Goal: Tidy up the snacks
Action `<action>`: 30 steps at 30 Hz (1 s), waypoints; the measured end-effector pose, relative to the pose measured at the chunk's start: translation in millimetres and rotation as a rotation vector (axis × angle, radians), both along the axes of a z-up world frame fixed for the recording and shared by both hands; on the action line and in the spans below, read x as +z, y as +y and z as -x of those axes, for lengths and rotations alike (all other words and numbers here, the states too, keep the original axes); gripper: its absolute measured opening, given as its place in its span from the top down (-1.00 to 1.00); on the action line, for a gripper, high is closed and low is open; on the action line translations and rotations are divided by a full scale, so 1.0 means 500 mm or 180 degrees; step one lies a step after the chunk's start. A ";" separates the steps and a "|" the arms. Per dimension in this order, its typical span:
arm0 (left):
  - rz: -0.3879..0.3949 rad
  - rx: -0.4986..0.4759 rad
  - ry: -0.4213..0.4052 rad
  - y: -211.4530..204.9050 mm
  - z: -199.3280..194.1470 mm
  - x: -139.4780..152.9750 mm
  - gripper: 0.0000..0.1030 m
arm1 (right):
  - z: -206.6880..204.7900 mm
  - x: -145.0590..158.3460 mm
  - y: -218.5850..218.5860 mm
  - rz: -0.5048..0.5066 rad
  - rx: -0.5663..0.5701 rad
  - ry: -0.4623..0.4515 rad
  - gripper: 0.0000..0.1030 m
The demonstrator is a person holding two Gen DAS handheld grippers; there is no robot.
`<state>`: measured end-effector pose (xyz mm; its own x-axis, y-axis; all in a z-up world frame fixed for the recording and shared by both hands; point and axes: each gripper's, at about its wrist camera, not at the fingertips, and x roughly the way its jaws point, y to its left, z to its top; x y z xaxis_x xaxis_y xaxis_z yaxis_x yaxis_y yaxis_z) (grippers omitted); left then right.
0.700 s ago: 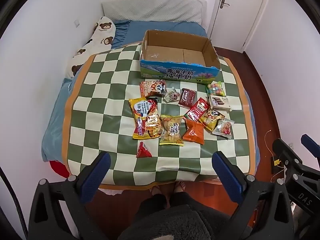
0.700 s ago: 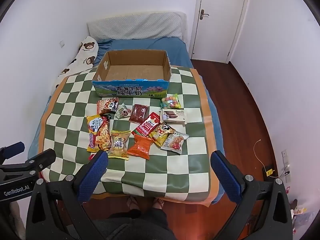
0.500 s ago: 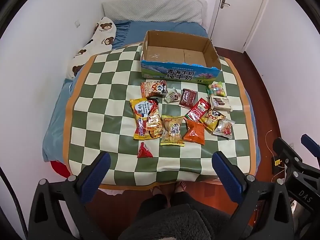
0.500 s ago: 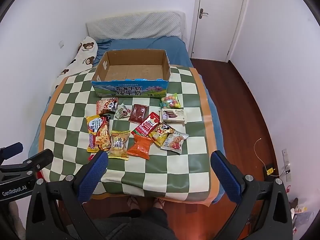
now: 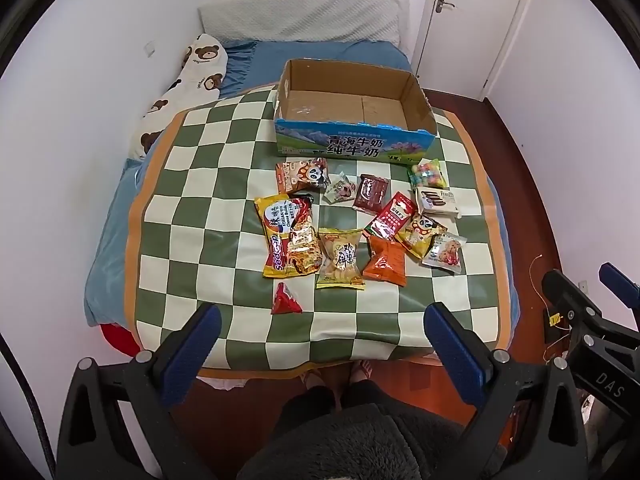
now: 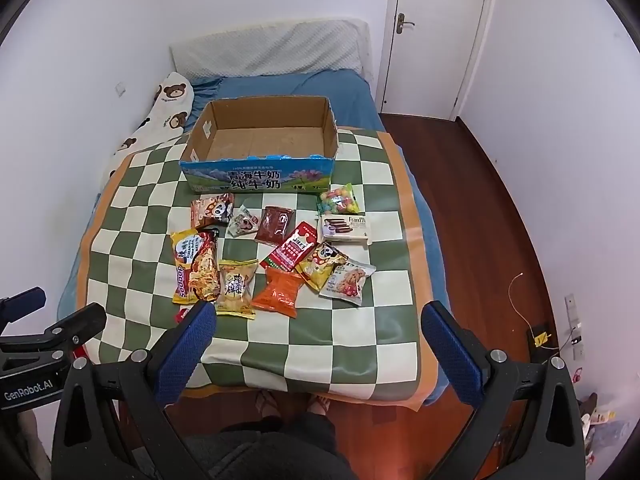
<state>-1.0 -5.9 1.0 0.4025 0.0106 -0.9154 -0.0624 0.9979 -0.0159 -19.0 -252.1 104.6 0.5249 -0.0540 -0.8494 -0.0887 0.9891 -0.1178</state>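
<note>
We face a bed under a checked cloth (image 5: 192,184). Our left tongs (image 5: 318,338) and right tongs (image 6: 318,336) both gape wide and hold nothing. Nearest, at 12 o'clock from the left tongs, lies the red packet (image 5: 285,300), apex pointing away. Beyond it the snacks (image 5: 360,220) spread crosswise, then the box (image 5: 352,120), empty, long axis crosswise.

Box (image 5: 354,120) on cloth (image 5: 192,216); snacks (image 5: 340,258) before it, bed (image 5: 316,54) behind.
</note>
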 end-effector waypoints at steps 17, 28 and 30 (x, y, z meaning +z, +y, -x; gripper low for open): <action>0.0003 -0.0007 0.0017 -0.006 0.004 -0.002 -1.00 | 0.003 -0.003 -0.001 -0.0001 -0.0014 0.0033 -1.00; 0.0004 -0.0014 0.0025 -0.007 0.005 -0.004 -1.00 | -0.001 0.001 0.002 -0.0014 -0.0018 0.0040 -1.00; 0.0007 -0.0011 0.0027 -0.006 0.003 -0.003 -1.00 | -0.002 0.001 -0.001 -0.0020 -0.0018 0.0044 -1.00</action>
